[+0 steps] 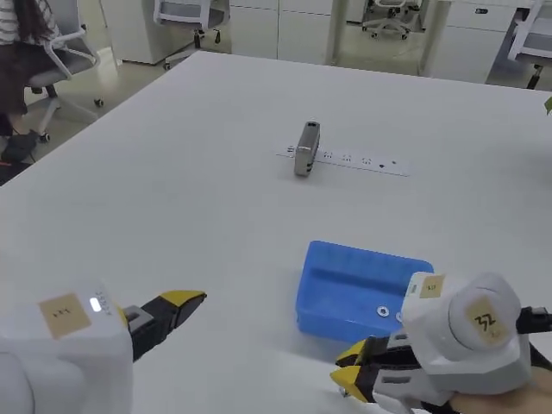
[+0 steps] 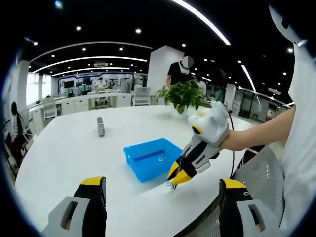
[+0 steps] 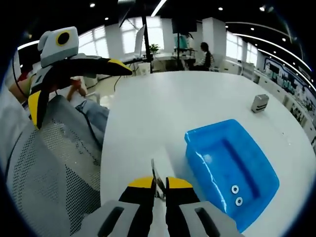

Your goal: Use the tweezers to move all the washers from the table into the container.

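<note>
A blue container (image 1: 345,280) stands on the white table with two small washers (image 1: 382,311) on its floor. My right gripper (image 1: 349,369) hovers at its near edge, shut on thin metal tweezers (image 3: 154,174) that point down at the table beside the container (image 3: 232,168). The two washers (image 3: 237,194) lie at the container's near end. My left gripper (image 1: 172,310) is at the lower left, well apart from the container, its jaws wide open and holding nothing. In the left gripper view, the right gripper (image 2: 177,177) and tweezers (image 2: 170,185) are in front of the container (image 2: 148,159).
A small grey device (image 1: 306,148) stands on a flat white power strip (image 1: 362,160) farther back on the table. Office chairs (image 1: 60,52) stand beyond the far left edge. A potted plant (image 2: 182,96) sits at the table's far end, with a person behind it.
</note>
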